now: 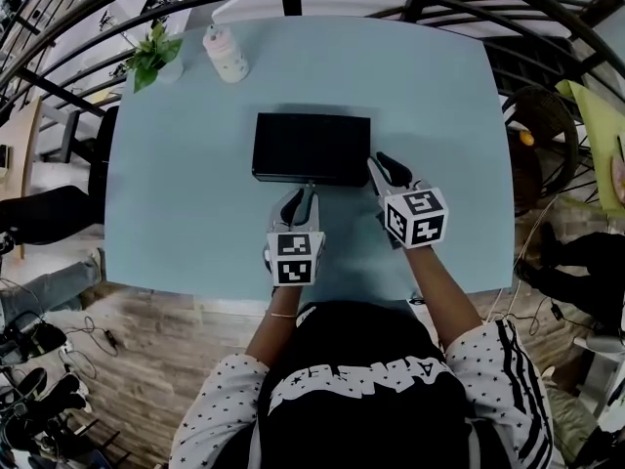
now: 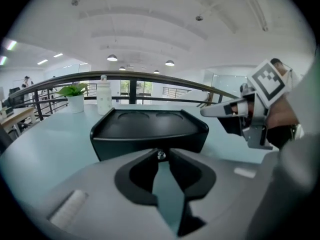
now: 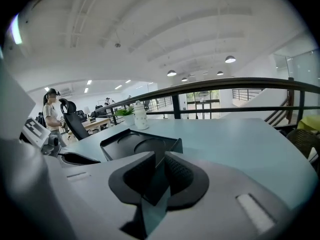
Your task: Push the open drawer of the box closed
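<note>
box: black, low, lid moulded with two round hollows [image 1: 312,148]; sits mid-counter, long side facing the person.
drawer: front face [image 2: 120,146] looks flush or nearly flush with the box; no open gap shows in any view. Judged at or near the end of its travel.
knob: small metal stud [image 2: 161,155], centre of the drawer front.
left claw: [image 2: 161,160] tips drawn together, nose against the knob, square to the front face. Whether it pinches the stud or only presses on it is unclear.
right claw: [image 1: 383,162] closed, nothing in it; just beside the box's right front corner, low over the counter.
counter: pale blue, smooth [image 1: 176,213].
behind box: bottle [image 1: 227,54] and potted plant [image 1: 151,55], well apart from the box, near the far edge.
risk 1: nothing braces the back of the box; more pushing could slide the whole box across the smooth counter instead of seating the drawer.
risk 2: the stud is small; closed tips may slip off it and strike the drawer front.
risk 3: the right claw could nudge the corner and turn the box.
</note>
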Tool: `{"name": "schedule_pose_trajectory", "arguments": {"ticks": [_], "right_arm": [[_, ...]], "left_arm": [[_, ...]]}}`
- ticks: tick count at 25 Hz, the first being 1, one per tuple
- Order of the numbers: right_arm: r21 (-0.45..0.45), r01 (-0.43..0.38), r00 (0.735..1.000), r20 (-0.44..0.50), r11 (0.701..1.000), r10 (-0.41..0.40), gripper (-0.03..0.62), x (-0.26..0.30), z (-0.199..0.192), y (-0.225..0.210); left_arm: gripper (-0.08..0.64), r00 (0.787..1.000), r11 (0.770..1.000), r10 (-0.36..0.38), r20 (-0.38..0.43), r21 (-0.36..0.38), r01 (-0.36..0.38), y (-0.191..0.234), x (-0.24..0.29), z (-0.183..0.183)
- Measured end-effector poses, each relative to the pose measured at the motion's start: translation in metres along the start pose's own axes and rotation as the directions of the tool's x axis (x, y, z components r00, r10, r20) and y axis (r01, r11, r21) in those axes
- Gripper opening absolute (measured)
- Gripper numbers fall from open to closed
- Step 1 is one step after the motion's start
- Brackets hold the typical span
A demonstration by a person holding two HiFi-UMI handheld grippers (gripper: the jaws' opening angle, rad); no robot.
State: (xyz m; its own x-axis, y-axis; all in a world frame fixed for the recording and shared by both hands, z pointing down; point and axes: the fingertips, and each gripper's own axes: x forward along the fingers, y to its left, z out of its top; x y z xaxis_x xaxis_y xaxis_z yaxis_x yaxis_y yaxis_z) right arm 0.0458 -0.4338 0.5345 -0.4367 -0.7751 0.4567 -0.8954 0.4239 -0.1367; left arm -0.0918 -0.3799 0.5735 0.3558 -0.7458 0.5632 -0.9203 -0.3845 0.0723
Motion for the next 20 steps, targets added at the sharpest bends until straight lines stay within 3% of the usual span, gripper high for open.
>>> {"name": "schedule_pose_trajectory", "arguments": {"ticks": [2, 11, 20], "right_arm": [[0.011, 0.000, 0.999, 0.040, 1.000, -0.001, -0.003, -0.010, 0.009, 0.000], [0.019, -0.078, 0.981, 0.182, 0.997, 0.073, -0.003, -0.062, 0.047, 0.005], [0.009, -0.102, 0.961, 0.259, 0.995, 0.097, -0.003, -0.113, 0.066, 0.001]], "left_arm": [[0.000, 1.000, 0.999, 0.007, 0.026, 0.031, -0.008, -0.003, -0.008, 0.009], [0.000, 0.982, 0.996, -0.073, 0.175, 0.065, 0.062, -0.042, -0.034, 0.072], [0.000, 0.961, 0.990, -0.125, 0.248, 0.091, 0.105, -0.082, -0.050, 0.113]]}}
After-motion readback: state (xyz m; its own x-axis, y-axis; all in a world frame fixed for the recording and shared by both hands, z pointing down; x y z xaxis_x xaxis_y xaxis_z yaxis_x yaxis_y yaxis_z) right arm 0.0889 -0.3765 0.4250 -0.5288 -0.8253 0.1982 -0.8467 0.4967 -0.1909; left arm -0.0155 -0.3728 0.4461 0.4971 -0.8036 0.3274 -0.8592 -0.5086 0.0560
